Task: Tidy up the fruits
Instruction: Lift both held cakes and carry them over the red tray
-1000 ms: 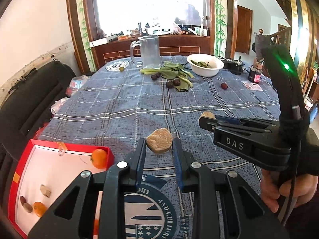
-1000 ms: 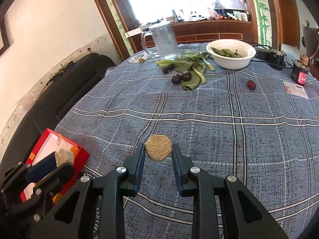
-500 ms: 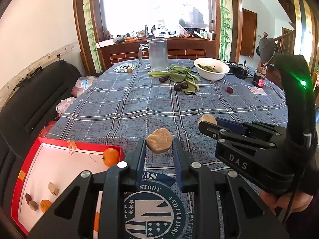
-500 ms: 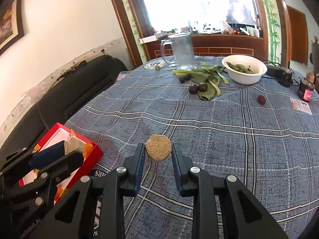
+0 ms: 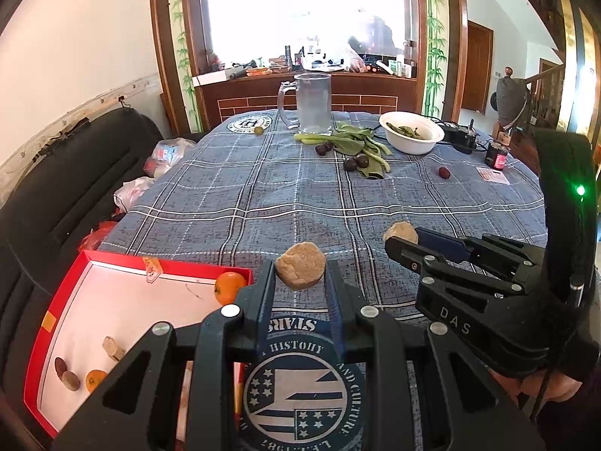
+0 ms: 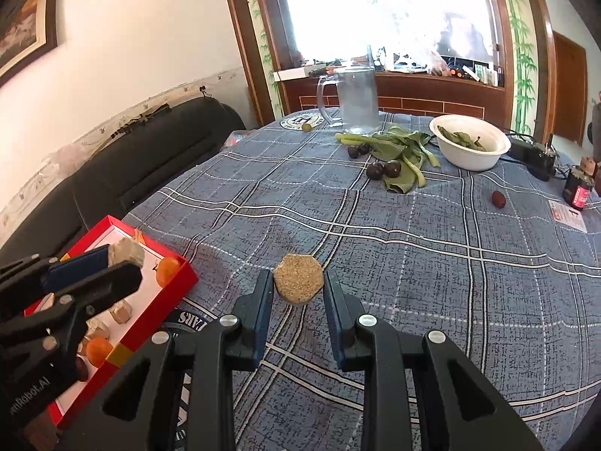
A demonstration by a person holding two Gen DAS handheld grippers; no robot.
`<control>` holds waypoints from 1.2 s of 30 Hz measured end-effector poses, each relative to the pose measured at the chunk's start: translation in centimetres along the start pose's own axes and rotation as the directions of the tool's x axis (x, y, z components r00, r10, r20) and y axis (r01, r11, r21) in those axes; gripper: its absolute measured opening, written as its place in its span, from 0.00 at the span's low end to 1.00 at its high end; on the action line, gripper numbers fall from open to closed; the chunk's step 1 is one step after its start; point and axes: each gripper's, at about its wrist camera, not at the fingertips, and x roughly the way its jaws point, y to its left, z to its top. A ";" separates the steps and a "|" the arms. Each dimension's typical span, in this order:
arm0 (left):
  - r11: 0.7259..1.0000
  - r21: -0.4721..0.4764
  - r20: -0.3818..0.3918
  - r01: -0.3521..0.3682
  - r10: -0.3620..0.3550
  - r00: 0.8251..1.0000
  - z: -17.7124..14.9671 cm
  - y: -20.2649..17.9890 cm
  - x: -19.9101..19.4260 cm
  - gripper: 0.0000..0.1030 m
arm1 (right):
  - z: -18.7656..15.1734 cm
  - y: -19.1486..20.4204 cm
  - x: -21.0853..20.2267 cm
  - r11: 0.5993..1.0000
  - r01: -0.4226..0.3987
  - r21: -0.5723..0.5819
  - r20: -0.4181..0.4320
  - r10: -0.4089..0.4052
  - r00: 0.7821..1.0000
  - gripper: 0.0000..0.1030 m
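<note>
Blue plaid tablecloth (image 5: 263,203) | both grippers clamped on tan crumbly chunks: left gripper (image 5: 300,282), right gripper (image 6: 298,293) | judged light, brittle; flat sides best pinched gently | red-rimmed white tray (image 5: 75,289) beside left gripper

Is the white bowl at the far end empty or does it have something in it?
Not empty. The white bowl holds green leaves, visible above its rim in both views; how full it is, I cannot tell.

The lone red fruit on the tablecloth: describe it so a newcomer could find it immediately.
Start at the white bowl of greens at the far side of the blue plaid tablecloth. Nearer the camera, right of the leafy greens, lies the small red fruit. It sits alone on bare cloth, redder than the dark plums among the leaves.
</note>
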 end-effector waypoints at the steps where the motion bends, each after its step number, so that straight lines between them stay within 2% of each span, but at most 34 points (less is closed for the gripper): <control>1: 1.000 -0.002 0.001 -0.003 0.003 1.000 0.0 0.2 -0.1 0.28 | -0.1 0.0 0.0 1.000 0.004 -0.002 0.002 -0.004 1.000 0.25; 15: 0.997 -0.072 0.027 -0.031 0.033 0.999 -1.0 4.4 -2.1 0.28 | -0.4 -1.2 1.3 0.997 0.080 0.008 -0.013 -0.080 0.997 0.25; 20: 0.994 -0.092 0.028 -0.056 0.059 0.998 -2.0 7.1 -3.1 0.28 | 0.1 0.0 0.6 0.995 0.095 -0.002 -0.005 -0.095 0.995 0.25; 23: 0.990 -0.108 0.024 -0.094 0.098 0.995 -3.1 9.4 -4.0 0.28 | 0.5 2.3 -0.3 0.998 0.058 -0.031 0.022 -0.057 0.998 0.25; 26: 0.979 -0.143 0.002 -0.147 0.149 0.989 -4.5 12.4 -4.6 0.28 | 0.7 5.9 -0.9 0.997 -0.022 -0.069 0.032 0.024 0.999 0.25; 30: 0.958 -0.194 -0.035 -0.210 0.207 0.978 -6.3 16.0 -5.2 0.28 | 0.5 10.5 -0.9 0.985 -0.120 -0.125 0.019 0.123 0.992 0.25; 36: 0.941 -0.217 -0.079 -0.258 0.247 0.966 -8.7 18.3 -5.6 0.28 | -0.5 14.8 0.2 0.964 -0.200 -0.178 -0.026 0.199 0.980 0.25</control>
